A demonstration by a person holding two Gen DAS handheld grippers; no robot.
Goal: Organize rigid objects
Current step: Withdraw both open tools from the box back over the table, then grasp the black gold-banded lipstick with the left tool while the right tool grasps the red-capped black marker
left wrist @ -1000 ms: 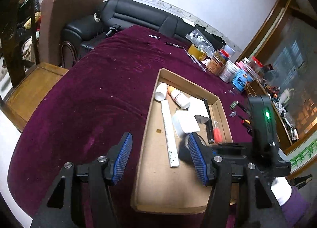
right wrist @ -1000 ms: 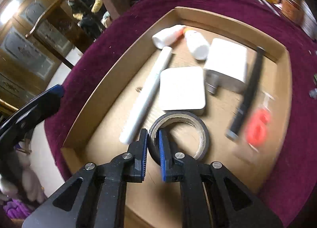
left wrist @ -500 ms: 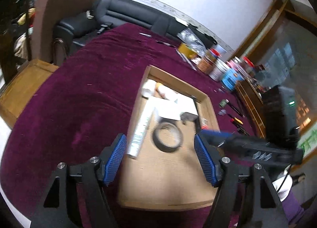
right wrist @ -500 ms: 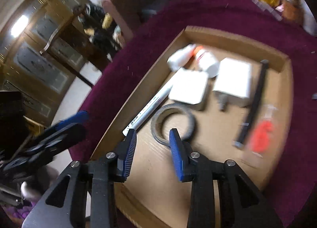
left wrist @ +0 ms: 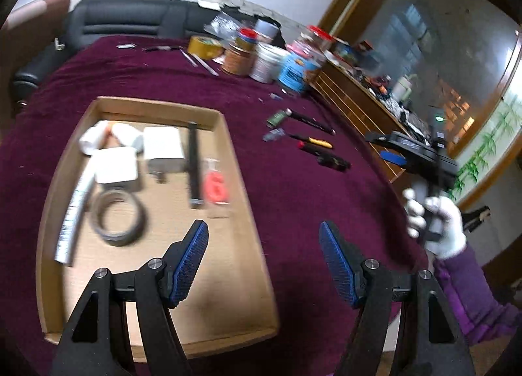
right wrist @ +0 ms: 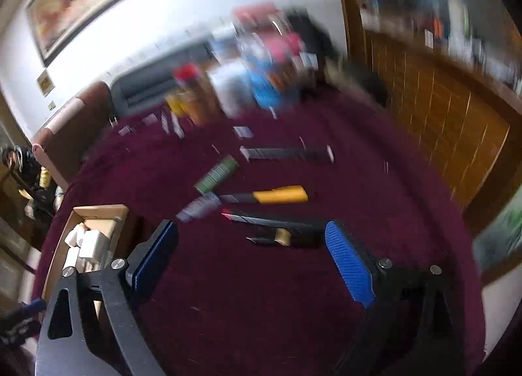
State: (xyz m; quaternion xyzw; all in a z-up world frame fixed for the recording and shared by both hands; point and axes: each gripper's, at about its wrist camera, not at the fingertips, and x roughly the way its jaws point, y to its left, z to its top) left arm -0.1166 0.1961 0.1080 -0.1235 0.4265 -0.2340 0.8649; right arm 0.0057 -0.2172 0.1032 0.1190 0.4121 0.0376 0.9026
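— So why is the right gripper spread wide, empty?
— Probably lining up on the loose tools on the cloth. Left gripper hangs apart too, over the box where the tape lies.

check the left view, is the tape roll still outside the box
No, the tape roll lies flat inside the box, beside the white tube.

One shallow cardboard tray holds, from 11 to 1 o'clock, two white bottles, two white square boxes, one white tube, one grey tape ring, one black bar and one red packet.
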